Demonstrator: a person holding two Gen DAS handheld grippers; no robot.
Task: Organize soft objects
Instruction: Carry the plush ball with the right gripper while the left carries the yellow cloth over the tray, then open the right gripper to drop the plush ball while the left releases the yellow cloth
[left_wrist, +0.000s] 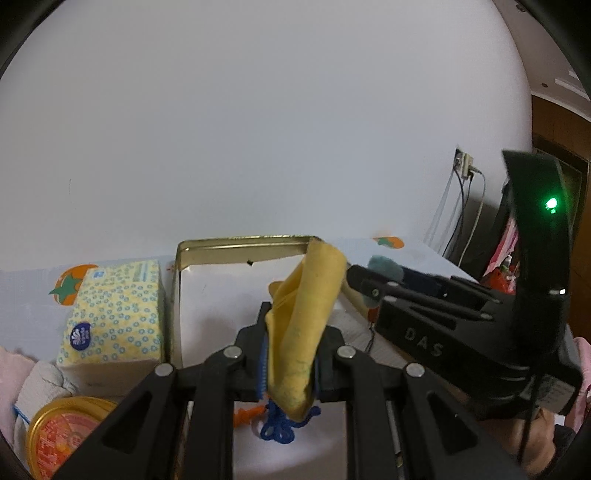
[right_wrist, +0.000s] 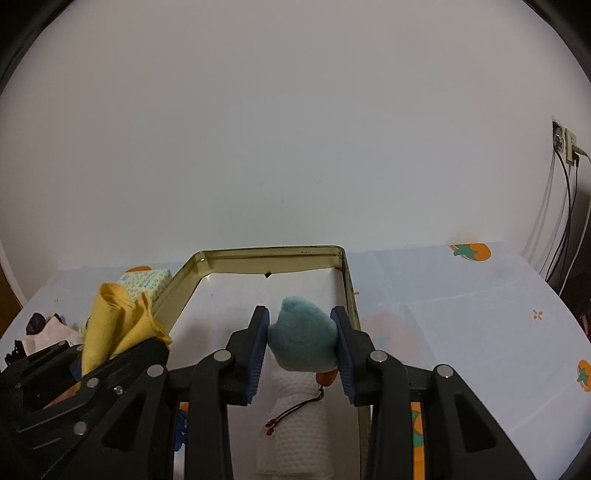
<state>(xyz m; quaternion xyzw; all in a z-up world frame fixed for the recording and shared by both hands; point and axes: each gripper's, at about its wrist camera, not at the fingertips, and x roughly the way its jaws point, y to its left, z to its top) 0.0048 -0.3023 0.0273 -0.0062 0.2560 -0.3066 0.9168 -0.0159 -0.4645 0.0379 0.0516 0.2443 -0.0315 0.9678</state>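
My left gripper (left_wrist: 290, 363) is shut on a folded yellow cloth (left_wrist: 306, 325) and holds it above the gold tin box (left_wrist: 240, 245). A blue knotted cord (left_wrist: 280, 428) and an orange bit lie below it on the box's white floor. My right gripper (right_wrist: 301, 343) is shut on a teal plush toy (right_wrist: 303, 338) with an orange foot and a dark cord, above the same box (right_wrist: 269, 253). A rolled white towel (right_wrist: 295, 417) lies in the box beneath the toy. The yellow cloth (right_wrist: 114, 325) and left gripper show at the left of the right wrist view.
A yellow patterned tissue pack (left_wrist: 118, 314) stands left of the box. A round gold-rimmed tin (left_wrist: 62, 435) and white and pink cloths (left_wrist: 33, 380) lie at front left. The tablecloth (right_wrist: 461, 314) has orange fruit prints. Wall socket and cables (right_wrist: 565, 147) are at far right.
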